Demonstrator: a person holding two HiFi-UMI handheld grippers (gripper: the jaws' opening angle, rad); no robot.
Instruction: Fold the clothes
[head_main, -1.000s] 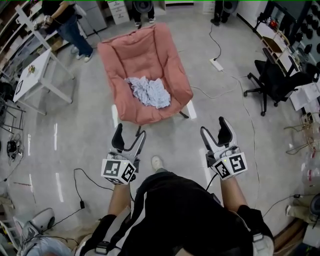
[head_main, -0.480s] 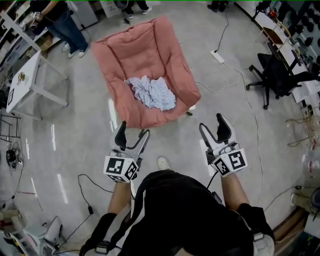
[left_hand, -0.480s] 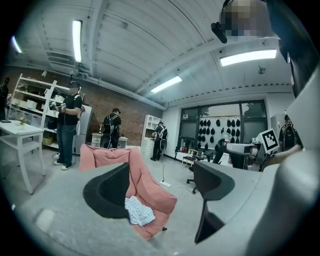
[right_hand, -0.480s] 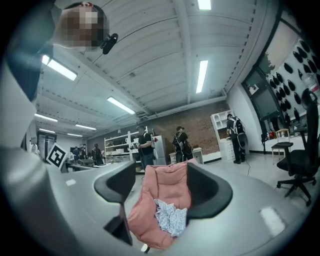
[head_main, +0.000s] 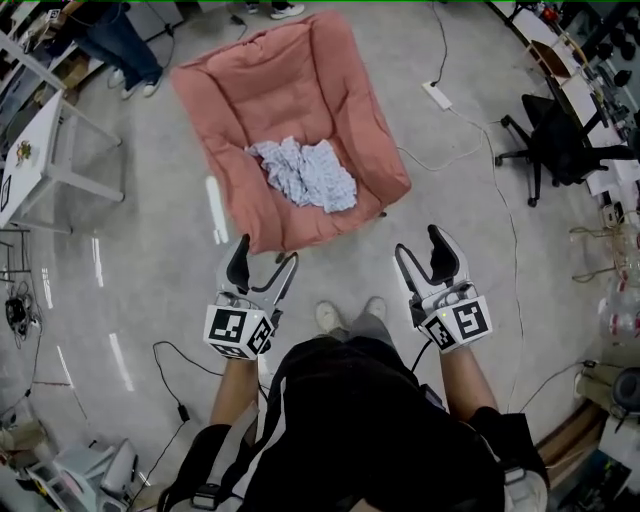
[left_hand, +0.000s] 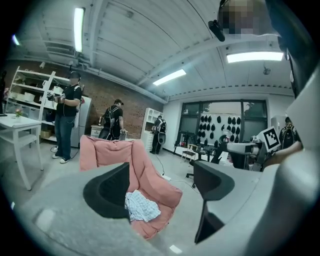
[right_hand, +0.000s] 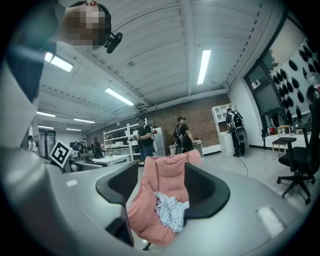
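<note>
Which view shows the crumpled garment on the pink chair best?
Head view: it looks down on the whole crumpled garment, unobstructed, in the seat of the pink chair. Left gripper view shows it side-on and small, its left edge cut off. Right gripper view shows it low-angle, small, bunched in the seat.

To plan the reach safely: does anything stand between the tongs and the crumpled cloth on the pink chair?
Nothing visible does. Between the left tongs, the right tongs (closing, empty) and the cloth lie only bare floor and the pink chair's front edge.
</note>
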